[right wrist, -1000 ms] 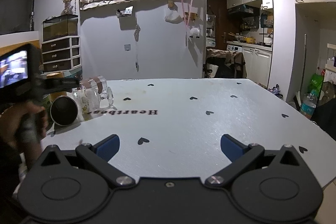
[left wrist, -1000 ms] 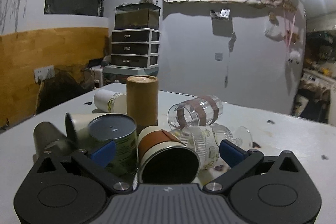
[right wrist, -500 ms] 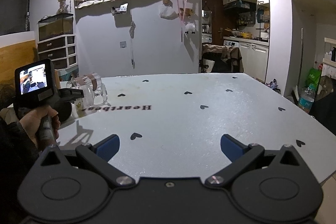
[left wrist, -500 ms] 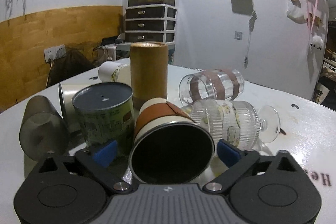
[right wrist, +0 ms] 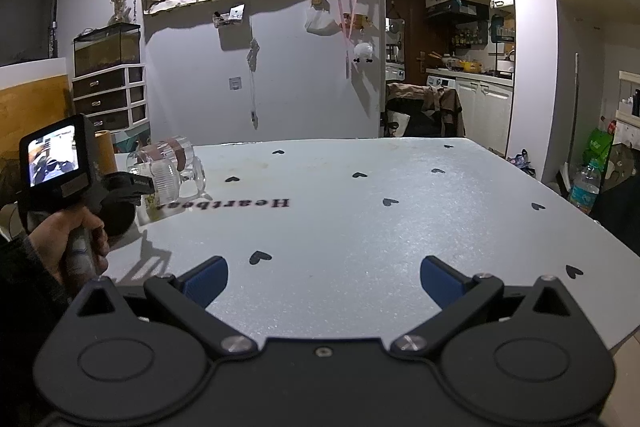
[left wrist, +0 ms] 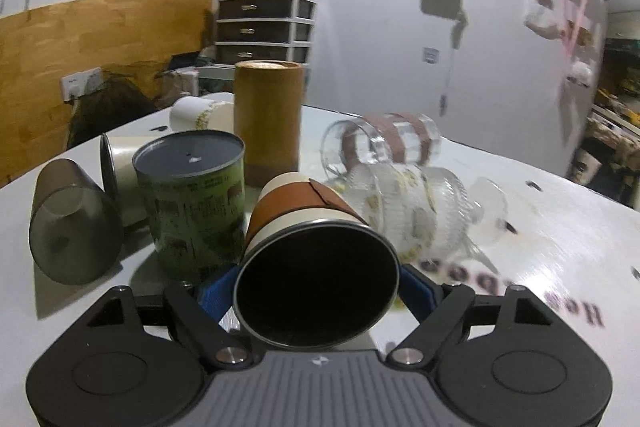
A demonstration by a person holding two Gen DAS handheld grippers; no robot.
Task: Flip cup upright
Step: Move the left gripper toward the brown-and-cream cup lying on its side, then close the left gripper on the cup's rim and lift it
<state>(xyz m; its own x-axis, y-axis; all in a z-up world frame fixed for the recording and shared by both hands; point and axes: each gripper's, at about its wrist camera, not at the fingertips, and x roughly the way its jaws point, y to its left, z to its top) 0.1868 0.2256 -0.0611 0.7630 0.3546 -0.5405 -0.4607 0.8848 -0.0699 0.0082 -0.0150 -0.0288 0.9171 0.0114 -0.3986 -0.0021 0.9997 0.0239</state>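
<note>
A cream cup with a brown sleeve (left wrist: 304, 211) lies on its side on the white table (left wrist: 560, 227), its dark mouth facing the left wrist camera. My left gripper (left wrist: 316, 291) has its blue fingers (left wrist: 212, 291) on both sides of the cup's rim, touching or nearly touching it. In the right wrist view the left gripper (right wrist: 120, 183), held in a hand, sits at the far left by the cups. My right gripper (right wrist: 322, 279) is open and empty above the table's near part.
Around the cup stand a green can (left wrist: 192, 203) and a tall brown tube (left wrist: 268, 115). A grey tumbler (left wrist: 68, 223), white paper cups (left wrist: 200, 113), a clear banded glass (left wrist: 384, 143) and a ribbed glass mug (left wrist: 420, 211) lie on their sides.
My left gripper has moved forward to the brown-sleeved cup and its fingers have closed in around the rim. The right gripper has shifted slightly and stays open.
</note>
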